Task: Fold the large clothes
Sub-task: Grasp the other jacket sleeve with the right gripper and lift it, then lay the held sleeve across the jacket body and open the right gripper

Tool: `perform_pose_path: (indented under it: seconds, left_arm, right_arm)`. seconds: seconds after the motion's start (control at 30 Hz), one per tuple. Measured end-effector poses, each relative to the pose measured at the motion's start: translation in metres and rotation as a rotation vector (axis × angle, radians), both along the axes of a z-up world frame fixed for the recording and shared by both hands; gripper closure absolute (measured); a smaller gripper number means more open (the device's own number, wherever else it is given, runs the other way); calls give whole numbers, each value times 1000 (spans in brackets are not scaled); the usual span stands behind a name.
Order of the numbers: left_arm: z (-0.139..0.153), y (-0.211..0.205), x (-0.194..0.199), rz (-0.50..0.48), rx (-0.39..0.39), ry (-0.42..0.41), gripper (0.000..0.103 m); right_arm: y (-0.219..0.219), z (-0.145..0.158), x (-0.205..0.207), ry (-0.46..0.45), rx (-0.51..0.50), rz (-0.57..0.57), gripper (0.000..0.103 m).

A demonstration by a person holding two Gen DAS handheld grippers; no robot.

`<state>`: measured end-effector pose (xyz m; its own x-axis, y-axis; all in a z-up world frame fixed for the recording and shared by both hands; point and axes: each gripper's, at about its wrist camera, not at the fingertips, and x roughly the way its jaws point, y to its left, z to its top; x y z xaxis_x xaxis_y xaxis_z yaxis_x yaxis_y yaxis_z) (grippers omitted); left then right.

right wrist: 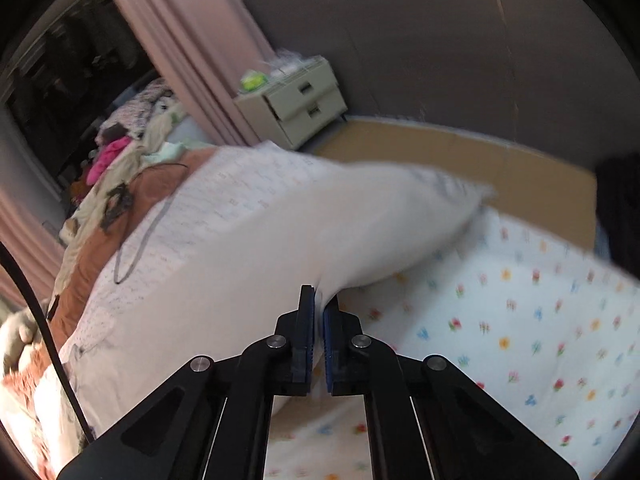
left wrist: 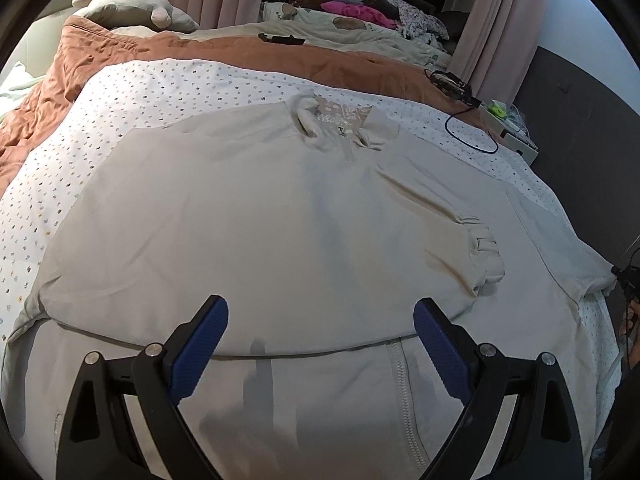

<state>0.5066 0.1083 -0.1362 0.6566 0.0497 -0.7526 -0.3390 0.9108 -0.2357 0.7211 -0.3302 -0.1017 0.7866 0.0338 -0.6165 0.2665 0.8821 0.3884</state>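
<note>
A large cream zip-up garment (left wrist: 260,208) lies spread across the bed, collar at the far side. One sleeve is folded over its front, and its gathered cuff (left wrist: 486,256) rests right of centre. My left gripper (left wrist: 320,320) hovers open just above the garment's near part, by the sleeve's lower edge, with nothing between its blue pads. In the right wrist view the right gripper (right wrist: 319,300) is shut on a fold of the same cream garment (right wrist: 248,248), which lifts off the flowered sheet (right wrist: 520,320) and looks blurred. At the left wrist view's right edge, the right gripper (left wrist: 626,280) holds the garment's corner.
A rust-brown quilt (left wrist: 100,64) and a beige plush pillow (left wrist: 132,8) lie at the bed's far left. A black cable (left wrist: 472,132) loops near the far right edge. A drawer unit (right wrist: 292,100) stands beside the bed by pink curtains (right wrist: 192,40). Piled clothes (left wrist: 360,12) lie behind.
</note>
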Motion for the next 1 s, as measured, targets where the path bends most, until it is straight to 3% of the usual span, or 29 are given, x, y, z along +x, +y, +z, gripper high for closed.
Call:
perform_pose_path:
  seconds: [0.2,0.5,0.8,1.0]
  left_arm:
    - [12,4,-4,-23,11,-14,7]
    - [33,31,-23,10,-12,-67,7]
    - [49,48,-37,26,-54,-123,7]
    - [54,57,-39,43,-76,-144,7]
  right_arm:
    - [47,71,-19,-95,-78,95,103]
    - [130,144,-59,-204,-148,268,103]
    - [203,164,-102,-237,-191,493,103]
    - [229,159,-103,-221,-169,618,103]
